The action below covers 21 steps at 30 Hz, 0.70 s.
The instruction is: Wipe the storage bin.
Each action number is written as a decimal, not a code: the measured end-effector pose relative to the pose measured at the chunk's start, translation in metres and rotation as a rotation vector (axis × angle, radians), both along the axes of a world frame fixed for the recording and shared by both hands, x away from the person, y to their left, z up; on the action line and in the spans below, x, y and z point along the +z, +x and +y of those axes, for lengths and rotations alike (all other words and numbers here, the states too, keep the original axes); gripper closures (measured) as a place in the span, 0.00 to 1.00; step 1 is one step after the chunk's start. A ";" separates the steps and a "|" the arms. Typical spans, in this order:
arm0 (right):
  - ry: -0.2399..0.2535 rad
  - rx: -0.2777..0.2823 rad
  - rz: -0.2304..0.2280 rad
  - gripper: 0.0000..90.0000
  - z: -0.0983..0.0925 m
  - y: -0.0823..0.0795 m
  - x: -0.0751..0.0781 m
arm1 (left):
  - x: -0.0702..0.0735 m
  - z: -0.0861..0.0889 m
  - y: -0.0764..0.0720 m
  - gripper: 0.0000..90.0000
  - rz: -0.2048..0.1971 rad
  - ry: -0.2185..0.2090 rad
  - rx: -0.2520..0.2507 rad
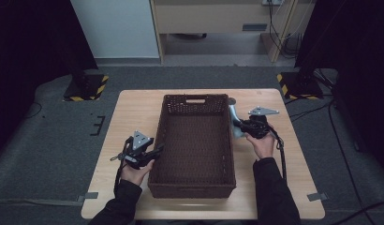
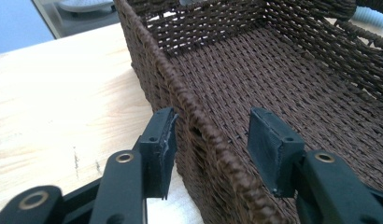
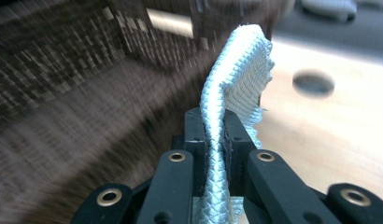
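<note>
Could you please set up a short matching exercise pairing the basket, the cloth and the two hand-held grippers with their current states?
1. woven basket
2. pale blue cloth
3. left hand-held gripper
4. right hand-held gripper

A. pinched between two pads
B. jaws apart, straddling a woven wall
C. standing on the table with nothing inside
D. shut on fabric

Pairs: 1-C, 2-A, 3-B, 4-D

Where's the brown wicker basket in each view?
High view: basket at table centre, between the left gripper and right gripper.
Left gripper view: its rim runs between the open jaws.
Right gripper view: blurred, upper left, behind the light blue cloth.
Shared landmark: the wooden table.
</note>
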State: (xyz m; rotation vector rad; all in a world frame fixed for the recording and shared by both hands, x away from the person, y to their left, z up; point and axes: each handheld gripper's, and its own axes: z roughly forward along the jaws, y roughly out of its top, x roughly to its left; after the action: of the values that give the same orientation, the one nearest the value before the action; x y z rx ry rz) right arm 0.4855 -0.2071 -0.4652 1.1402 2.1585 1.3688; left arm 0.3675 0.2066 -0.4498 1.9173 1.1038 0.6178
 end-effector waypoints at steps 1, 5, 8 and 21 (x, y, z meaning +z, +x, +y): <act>0.011 0.004 -0.016 0.93 0.000 -0.002 0.006 | -0.001 0.000 0.001 0.57 0.006 0.002 0.001; -0.038 0.017 -0.008 0.93 0.003 -0.004 0.005 | -0.003 0.000 0.001 0.62 0.021 -0.014 -0.009; -0.053 0.007 0.036 0.93 0.003 -0.002 -0.012 | -0.003 -0.001 0.001 0.67 0.022 -0.015 -0.006; -0.077 0.002 0.076 0.93 0.006 -0.007 -0.029 | -0.004 -0.002 0.010 0.72 0.022 -0.024 0.044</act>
State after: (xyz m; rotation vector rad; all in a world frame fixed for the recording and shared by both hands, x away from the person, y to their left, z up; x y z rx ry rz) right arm 0.4786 -0.2015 -0.4944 1.1786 2.2448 1.2503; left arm 0.3778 0.2044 -0.4536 1.8878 1.1650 0.6058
